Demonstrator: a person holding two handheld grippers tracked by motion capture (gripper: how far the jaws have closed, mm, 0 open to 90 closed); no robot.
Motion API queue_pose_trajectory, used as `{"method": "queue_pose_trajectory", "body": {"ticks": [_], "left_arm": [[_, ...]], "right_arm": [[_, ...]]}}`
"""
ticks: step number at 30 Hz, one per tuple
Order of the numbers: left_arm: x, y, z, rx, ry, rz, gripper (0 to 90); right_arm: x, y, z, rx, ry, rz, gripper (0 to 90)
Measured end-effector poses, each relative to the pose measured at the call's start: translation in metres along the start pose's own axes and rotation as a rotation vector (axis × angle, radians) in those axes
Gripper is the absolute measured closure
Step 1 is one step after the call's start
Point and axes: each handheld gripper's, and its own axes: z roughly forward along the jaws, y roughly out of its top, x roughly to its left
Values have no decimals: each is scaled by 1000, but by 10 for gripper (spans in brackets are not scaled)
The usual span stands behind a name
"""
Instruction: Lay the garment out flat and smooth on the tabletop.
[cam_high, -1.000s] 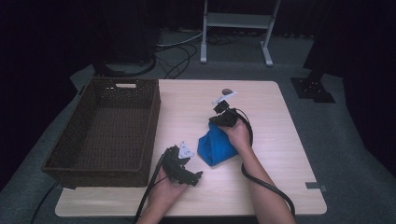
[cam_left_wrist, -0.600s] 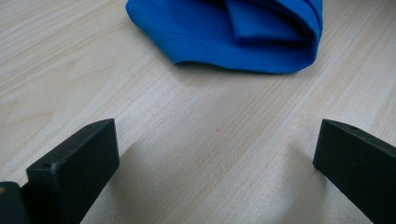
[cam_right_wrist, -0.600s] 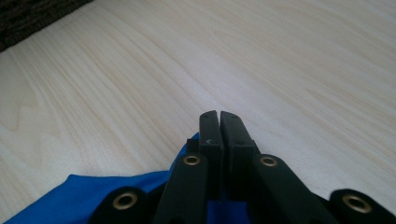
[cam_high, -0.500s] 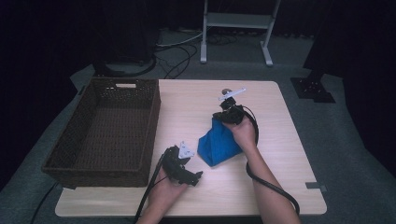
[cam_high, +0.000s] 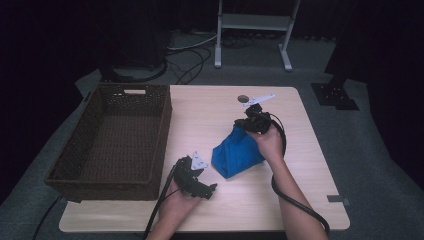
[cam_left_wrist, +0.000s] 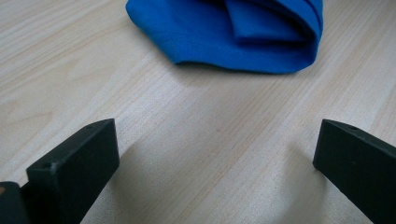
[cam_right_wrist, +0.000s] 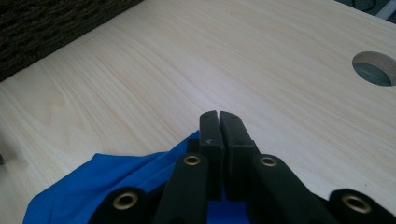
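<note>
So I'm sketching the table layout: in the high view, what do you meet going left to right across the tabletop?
Wicker basket → left gripper, jaws open → blue cloth → right gripper, shut on the cloth's raised corner.

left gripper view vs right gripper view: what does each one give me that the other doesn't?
Left gripper view: the left gripper with jaws wide apart and bare wood between them, plus the folded lower edge of the blue cloth lying ahead of it on the table.

Right gripper view: the right gripper with jaws pressed together on a corner of the cloth, which hangs below them, the round hole in the tabletop and the wicker basket wall.

Both: blue cloth and light wood table.
</note>
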Motion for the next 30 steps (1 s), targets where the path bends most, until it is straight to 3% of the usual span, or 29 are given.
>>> {"method": "queue_pose_trajectory", "body": {"ticks": [7,30], "left_arm": [[0,0,0,0,-1,-1,0],[0,0,0,1,0,3,0]], "right_arm": [[0,-9,-10,-21,5,14,881],[4,-33,-45,-56,-19,-5,883]]}}
